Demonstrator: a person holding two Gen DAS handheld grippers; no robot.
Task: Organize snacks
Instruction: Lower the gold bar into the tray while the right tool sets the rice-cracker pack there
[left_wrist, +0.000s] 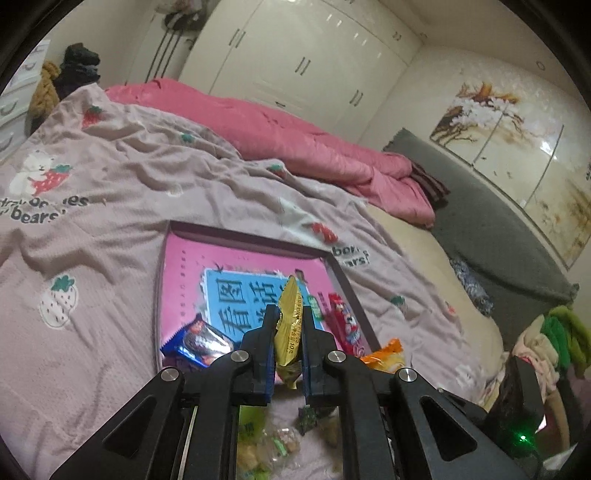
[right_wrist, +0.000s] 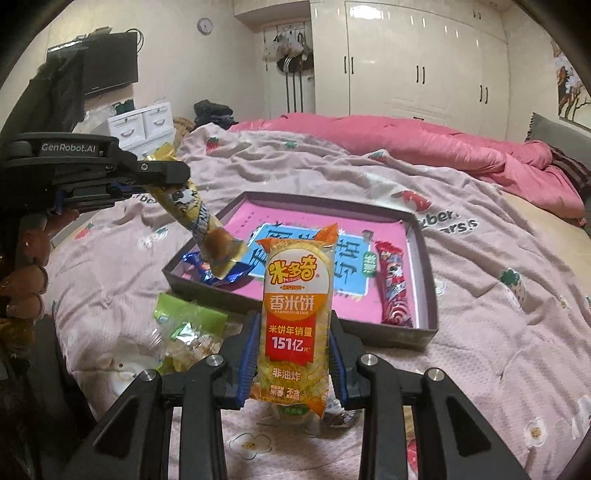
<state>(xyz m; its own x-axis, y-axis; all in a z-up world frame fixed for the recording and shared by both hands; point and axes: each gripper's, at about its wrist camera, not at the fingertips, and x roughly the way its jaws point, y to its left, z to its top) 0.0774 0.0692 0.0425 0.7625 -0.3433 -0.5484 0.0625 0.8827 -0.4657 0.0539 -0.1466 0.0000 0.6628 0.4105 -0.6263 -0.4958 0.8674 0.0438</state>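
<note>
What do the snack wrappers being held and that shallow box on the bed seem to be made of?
Yellow snack packet: glossy foil-like plastic film, creased and glinting. Rice cracker packet: shiny plastic film, partly see-through, printed labels. Box: probably matte grey cardboard, with thin stiff walls and a pink printed sheet inside.

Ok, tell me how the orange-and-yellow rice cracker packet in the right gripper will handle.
The orange-and-yellow rice cracker packet probably holds its shape: it stands upright between the right gripper's pads. It likely feels light. Its glossy film could slip, and the crackers may break if squeezed.
</note>
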